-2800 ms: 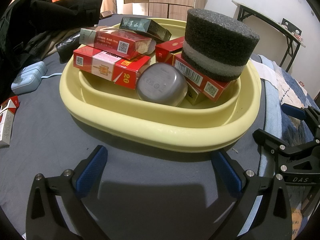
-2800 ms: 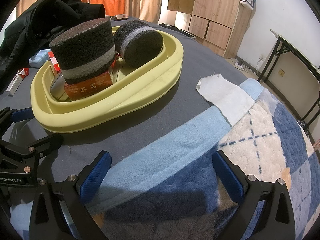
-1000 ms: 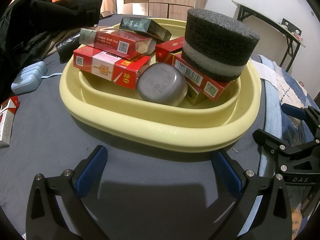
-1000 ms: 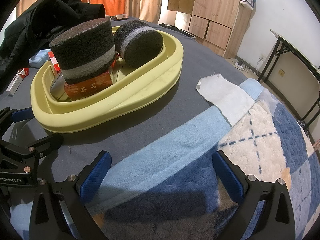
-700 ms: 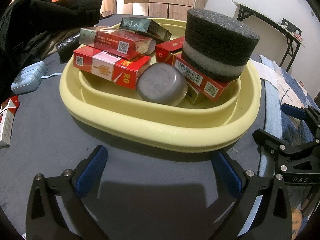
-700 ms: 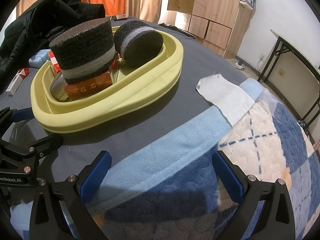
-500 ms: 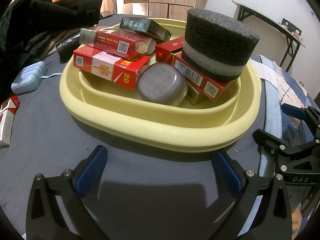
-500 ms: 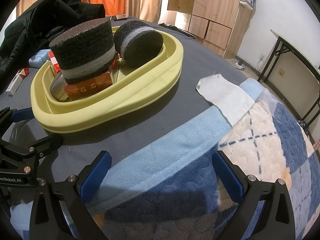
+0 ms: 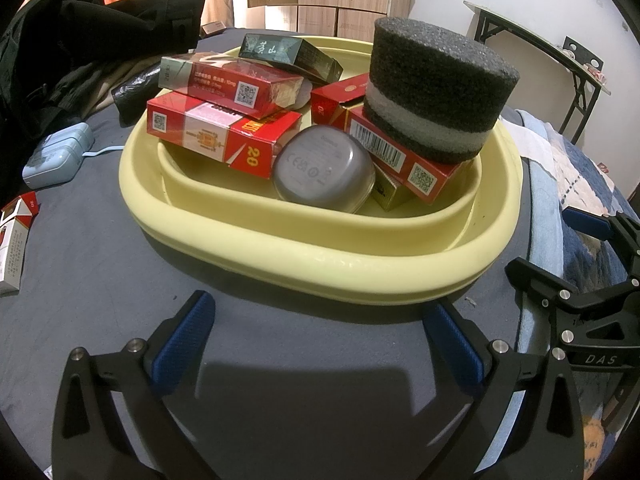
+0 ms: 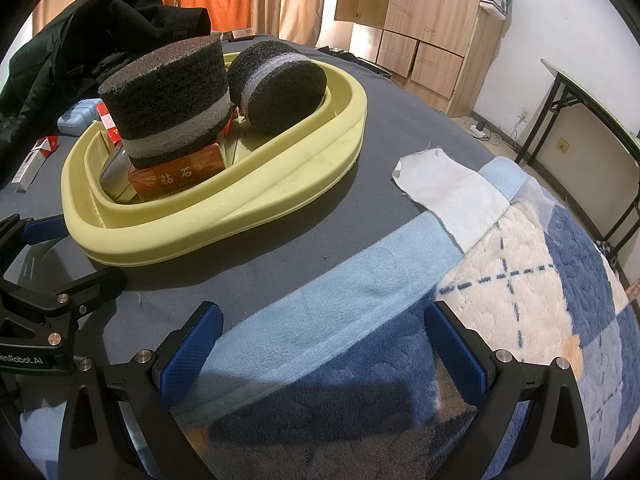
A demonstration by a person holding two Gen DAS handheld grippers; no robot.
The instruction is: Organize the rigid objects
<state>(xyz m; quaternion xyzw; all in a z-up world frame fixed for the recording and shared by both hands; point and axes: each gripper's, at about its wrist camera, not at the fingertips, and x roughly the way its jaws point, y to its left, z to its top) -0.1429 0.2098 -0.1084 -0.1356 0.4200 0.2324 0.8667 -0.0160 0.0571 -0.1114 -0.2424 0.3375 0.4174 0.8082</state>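
Note:
A yellow plastic basin [image 9: 344,252] sits on the grey bed cover and also shows in the right wrist view [image 10: 224,216]. It holds several red cigarette boxes [image 9: 224,136], a dark green box [image 9: 288,56], a grey rounded case [image 9: 324,168] and a dark foam cylinder [image 9: 436,84] resting on a red box. A second foam cylinder [image 10: 280,84] lies on its side in the basin. My left gripper [image 9: 320,340] is open and empty, just in front of the basin. My right gripper [image 10: 320,340] is open and empty over the blue blanket.
A red-and-white cigarette pack [image 9: 14,240] lies on the cover at far left, beside a pale blue case [image 9: 56,156]. Black clothing [image 9: 80,40] is heaped behind. A white cloth [image 10: 448,196] and a checked blanket [image 10: 540,300] lie to the right.

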